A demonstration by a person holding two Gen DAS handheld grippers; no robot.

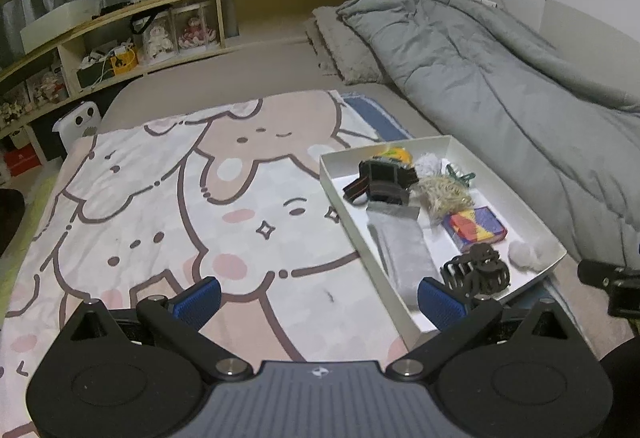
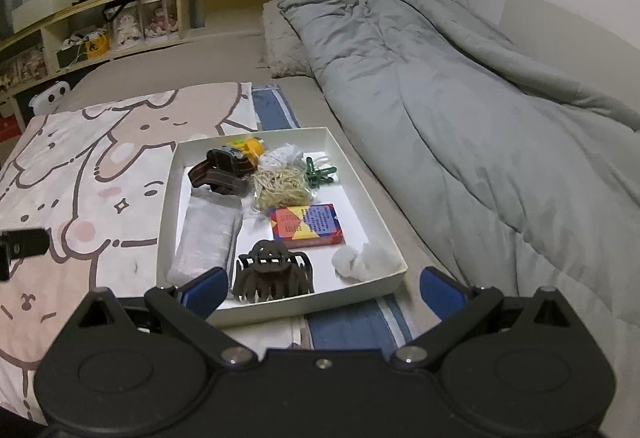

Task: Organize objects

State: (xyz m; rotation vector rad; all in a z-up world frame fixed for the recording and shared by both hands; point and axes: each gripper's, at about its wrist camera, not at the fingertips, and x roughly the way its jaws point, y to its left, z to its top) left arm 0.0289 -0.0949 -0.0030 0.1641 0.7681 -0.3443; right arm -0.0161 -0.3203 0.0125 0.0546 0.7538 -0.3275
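**Black handheld grippers with blue finger pads**

The left gripper (image 1: 320, 300) has a matte black body with 2 rounded lobes, each bearing a shallow circular recess. Between them sits a grey ribbed plate with a small white and dark emblem near its far edge. 2 angular black link arms run forward, each pinned by a silver round-headed screw at its near end and a smaller one at its far end. Its fingers (image 1: 200, 298) carry blue textured pads.

The right gripper (image 2: 322, 292) has the same black lobes, link arms and silver screws, with a black centre section holding 1 small silver screw. Its fingers (image 2: 204, 292) are also blue.
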